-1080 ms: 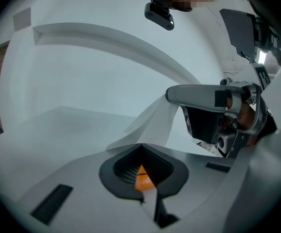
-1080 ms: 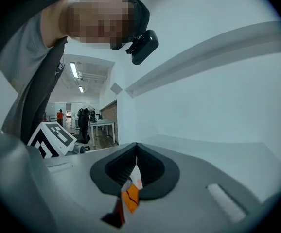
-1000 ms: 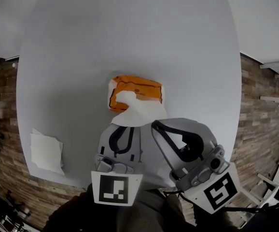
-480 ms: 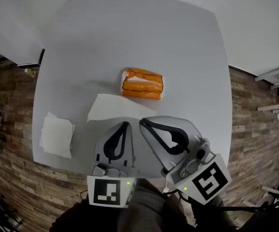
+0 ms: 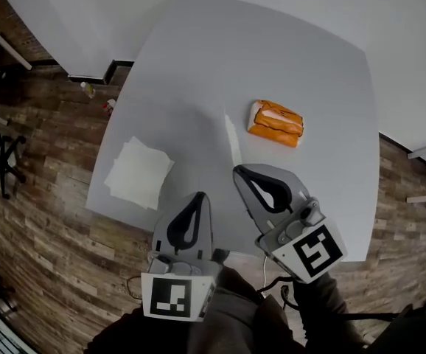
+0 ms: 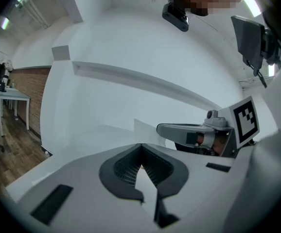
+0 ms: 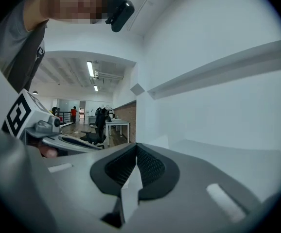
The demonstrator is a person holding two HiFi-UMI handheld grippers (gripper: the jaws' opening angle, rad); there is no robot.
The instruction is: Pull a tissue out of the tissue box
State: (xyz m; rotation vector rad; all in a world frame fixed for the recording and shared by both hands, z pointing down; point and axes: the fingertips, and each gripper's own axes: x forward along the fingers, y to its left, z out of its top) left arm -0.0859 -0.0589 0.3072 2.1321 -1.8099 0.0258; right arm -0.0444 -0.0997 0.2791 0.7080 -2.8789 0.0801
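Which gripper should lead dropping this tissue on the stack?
Left, probably. The left gripper sits nearer the tissue stack; the right gripper is by the tissue box. Both are shut on the tissue.

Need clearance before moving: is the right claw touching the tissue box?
Apart. Head view shows bare table between the right claw and the tissue box.

The soft rectangular tissue box (image 5: 276, 123) is showing orange, the thin paper tissue (image 7: 130, 191) white, the square table (image 5: 198, 65) pale grey, the plank floor (image 5: 43, 198) brown.
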